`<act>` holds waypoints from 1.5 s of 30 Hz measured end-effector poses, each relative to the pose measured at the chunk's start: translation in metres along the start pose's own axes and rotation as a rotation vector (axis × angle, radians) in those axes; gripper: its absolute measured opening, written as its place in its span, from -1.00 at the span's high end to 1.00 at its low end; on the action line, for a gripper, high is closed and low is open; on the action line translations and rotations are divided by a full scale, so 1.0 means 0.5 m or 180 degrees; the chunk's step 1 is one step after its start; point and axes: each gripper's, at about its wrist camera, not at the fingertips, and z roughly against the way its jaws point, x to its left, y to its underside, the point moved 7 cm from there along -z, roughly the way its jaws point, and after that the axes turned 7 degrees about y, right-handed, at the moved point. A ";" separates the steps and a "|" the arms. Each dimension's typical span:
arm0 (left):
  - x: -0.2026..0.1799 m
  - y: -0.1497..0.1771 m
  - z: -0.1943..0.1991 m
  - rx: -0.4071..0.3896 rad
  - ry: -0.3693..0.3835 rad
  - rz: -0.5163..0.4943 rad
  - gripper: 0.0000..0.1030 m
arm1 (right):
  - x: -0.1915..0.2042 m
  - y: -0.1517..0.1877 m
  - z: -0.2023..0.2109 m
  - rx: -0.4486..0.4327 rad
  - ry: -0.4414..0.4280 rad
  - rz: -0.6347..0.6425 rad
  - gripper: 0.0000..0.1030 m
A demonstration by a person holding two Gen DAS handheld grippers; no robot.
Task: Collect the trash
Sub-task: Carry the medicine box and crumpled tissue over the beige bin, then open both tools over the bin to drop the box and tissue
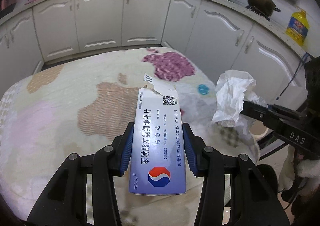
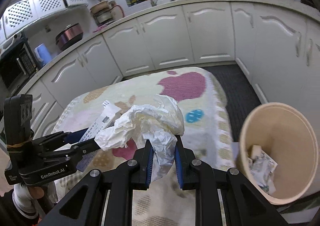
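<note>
Black jaws, blue ribbed pads, silver screws

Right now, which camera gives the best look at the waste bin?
The right wrist view: the beige bin shows its open mouth with crumpled paper scraps inside. In the left wrist view it is almost hidden behind the white tissue.

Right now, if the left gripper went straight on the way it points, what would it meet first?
Probably the cloth-covered table. The left gripper, shut on a medicine box, points forward and downward over it. A small paper scrap lies roughly ahead, then the cabinets. Depth is unclear.
</note>
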 end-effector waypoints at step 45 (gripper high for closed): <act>-0.359 -0.095 -0.249 0.0413 0.0691 -0.0495 0.14 | -0.403 0.077 0.083 0.0036 0.0799 -0.0986 0.64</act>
